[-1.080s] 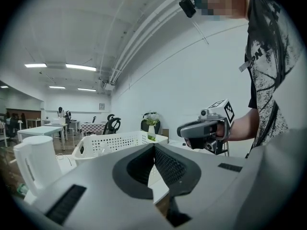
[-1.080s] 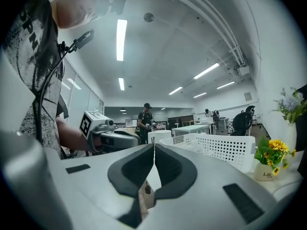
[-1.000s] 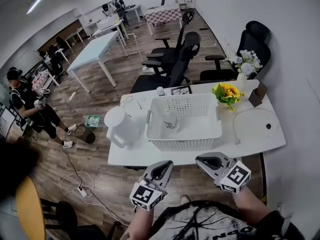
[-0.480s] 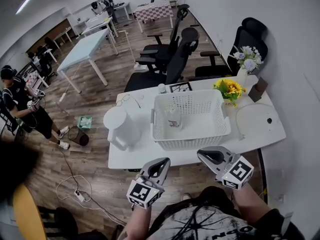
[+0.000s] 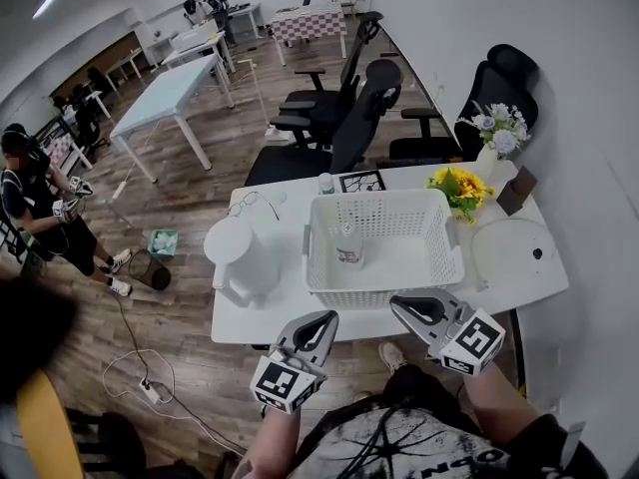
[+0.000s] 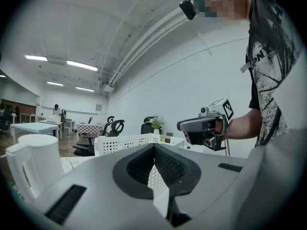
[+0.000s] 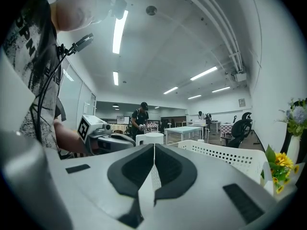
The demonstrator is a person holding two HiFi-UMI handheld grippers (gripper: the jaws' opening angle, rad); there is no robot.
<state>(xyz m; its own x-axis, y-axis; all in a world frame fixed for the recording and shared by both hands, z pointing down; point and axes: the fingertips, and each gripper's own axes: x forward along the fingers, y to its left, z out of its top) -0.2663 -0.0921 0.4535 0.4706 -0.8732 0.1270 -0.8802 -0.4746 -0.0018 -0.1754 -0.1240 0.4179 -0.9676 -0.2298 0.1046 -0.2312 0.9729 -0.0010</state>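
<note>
Jug (image 5: 240, 255) first: it stands on the white table (image 5: 300, 319) just left of the basket (image 5: 379, 285), handle toward the person, probably so it is easy to take from this side. Below the basket's front left corner hangs the left gripper (image 5: 321, 319), held off the table's near edge and touching nothing. Its own view shows the jaws clenched together with nothing between them, the pads meeting in one thin seam.

The basket sits in the middle of the table, long side facing the person, within reach of both arms. A small bottle (image 5: 348, 247) stands upright inside it near the left wall, apart from both grippers.

Below the basket's front right corner is the right gripper (image 5: 404, 305), also short of the table edge. Its jaws are pressed shut and empty too. Both point level toward the basket, which looks like a ready stance, not a grasp.

Right of the basket are sunflowers (image 5: 454, 186) at the back and a round white lid (image 5: 514, 252), lying flat out of the way.
</note>
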